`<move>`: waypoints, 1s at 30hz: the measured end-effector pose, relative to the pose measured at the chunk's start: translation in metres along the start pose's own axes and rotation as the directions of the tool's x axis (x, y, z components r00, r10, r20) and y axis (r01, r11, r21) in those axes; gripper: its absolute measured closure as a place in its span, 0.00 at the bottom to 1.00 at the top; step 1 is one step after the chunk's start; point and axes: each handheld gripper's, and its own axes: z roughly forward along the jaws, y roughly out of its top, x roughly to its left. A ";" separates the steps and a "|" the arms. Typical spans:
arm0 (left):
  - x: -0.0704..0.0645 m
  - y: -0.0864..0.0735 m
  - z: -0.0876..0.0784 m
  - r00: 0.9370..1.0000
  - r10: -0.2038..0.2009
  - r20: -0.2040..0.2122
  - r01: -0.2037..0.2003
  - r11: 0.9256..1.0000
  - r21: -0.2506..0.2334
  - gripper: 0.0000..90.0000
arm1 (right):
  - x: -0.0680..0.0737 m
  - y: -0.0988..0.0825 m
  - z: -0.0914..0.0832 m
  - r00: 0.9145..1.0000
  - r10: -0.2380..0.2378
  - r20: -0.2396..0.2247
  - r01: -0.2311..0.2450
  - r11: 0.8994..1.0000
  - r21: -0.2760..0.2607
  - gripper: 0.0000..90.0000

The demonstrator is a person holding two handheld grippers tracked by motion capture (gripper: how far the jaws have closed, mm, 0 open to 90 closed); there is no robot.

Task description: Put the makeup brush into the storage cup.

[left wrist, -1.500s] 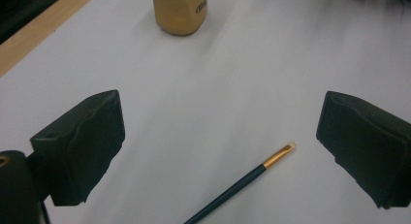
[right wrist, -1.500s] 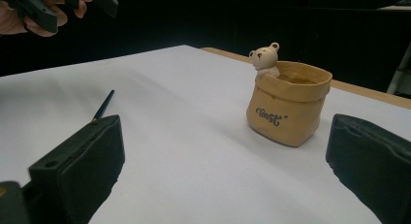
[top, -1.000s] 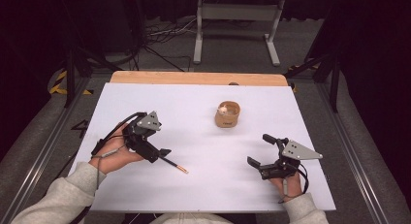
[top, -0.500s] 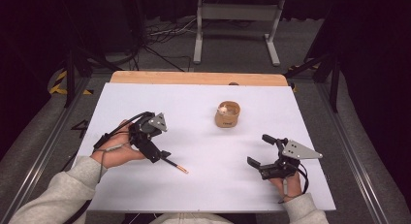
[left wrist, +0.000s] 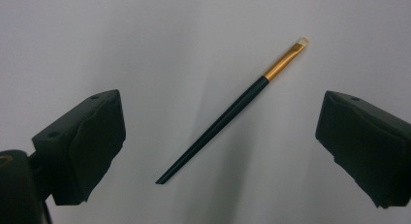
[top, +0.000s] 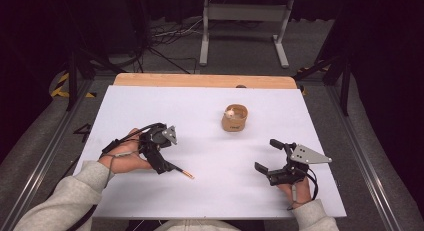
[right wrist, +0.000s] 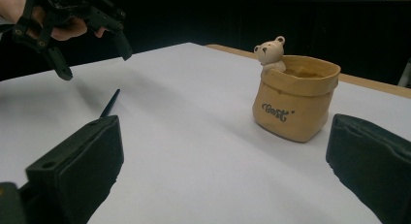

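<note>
Under left gripper (top: 161, 161), brush (left wrist: 231, 111) handle end hidden, high view.

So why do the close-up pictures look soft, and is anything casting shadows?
Left gripper view: the brush is sharp with a faint shadow beside it, while the near left claw blurs. Right gripper view: the bear pot is fairly crisp. High view: the white table is evenly lit against dark surroundings.

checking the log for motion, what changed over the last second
The left claw tipped slightly over the brush, jaws open, nothing gripped. The brush lies flat on the table where it was. The right claw and the bear pot stayed put.
</note>
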 end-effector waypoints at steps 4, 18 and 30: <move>0.000 -0.001 0.007 1.000 -0.005 0.002 0.005 1.000 0.007 0.06 | 0.000 0.000 0.001 1.000 0.004 -0.002 -0.004 1.000 0.007 0.00; -0.004 -0.002 0.028 1.000 0.009 -0.003 -0.009 0.999 0.034 0.07 | 0.000 0.000 0.001 1.000 0.004 -0.003 -0.004 1.000 0.013 0.00; -0.004 -0.001 0.036 1.000 0.018 0.007 -0.018 0.997 0.072 0.16 | 0.000 -0.001 0.001 1.000 0.009 -0.006 -0.009 1.000 0.014 0.00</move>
